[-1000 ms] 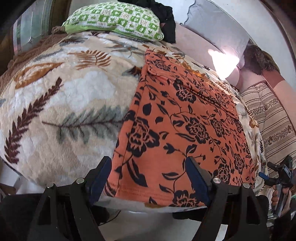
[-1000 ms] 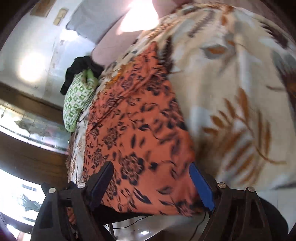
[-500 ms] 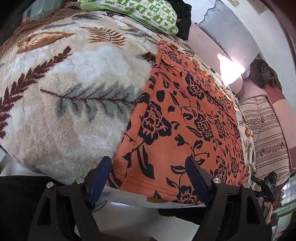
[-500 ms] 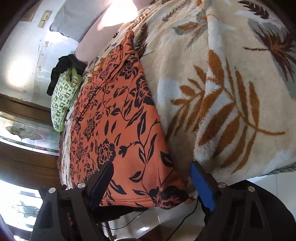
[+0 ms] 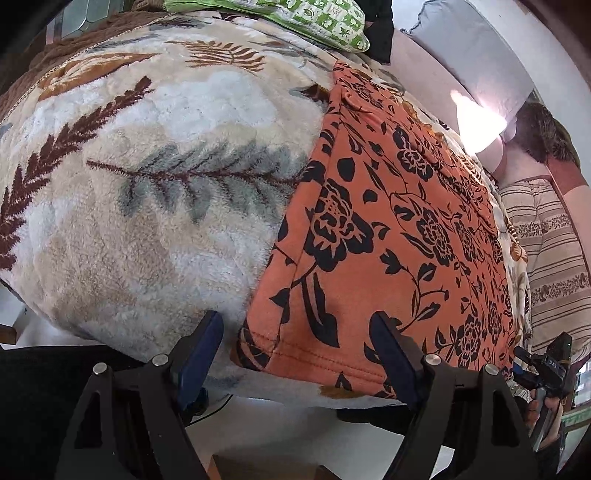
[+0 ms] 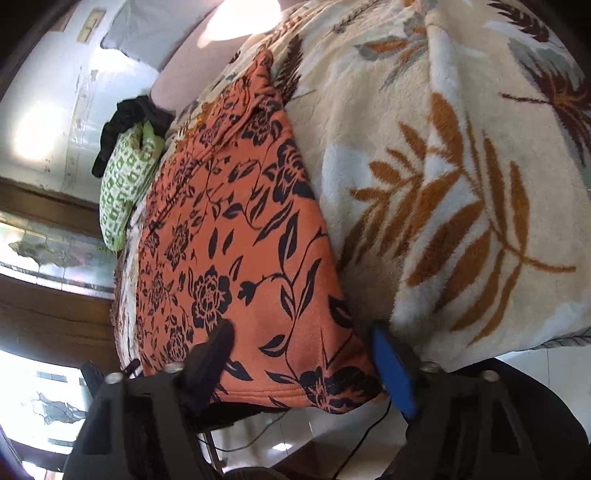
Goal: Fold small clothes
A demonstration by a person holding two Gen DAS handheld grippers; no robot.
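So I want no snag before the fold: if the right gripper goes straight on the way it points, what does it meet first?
Most likely the hem corner of the orange floral garment, which lies between the right gripper and the leaf-print blanket beneath. Its jaws have just been closing and do not yet pinch the cloth. Depth is unclear.

Garment flat on blanket, hem at near edge; pillow behind, at far end

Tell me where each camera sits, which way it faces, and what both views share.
Left wrist: on the left gripper, looking down at the orange floral garment's near left hem corner; the other hand shows at right.
Right wrist: on the right gripper, whose jaws have just been closing, straddling the right corner.
Shared: garment, leaf-print blanket, green pillow.
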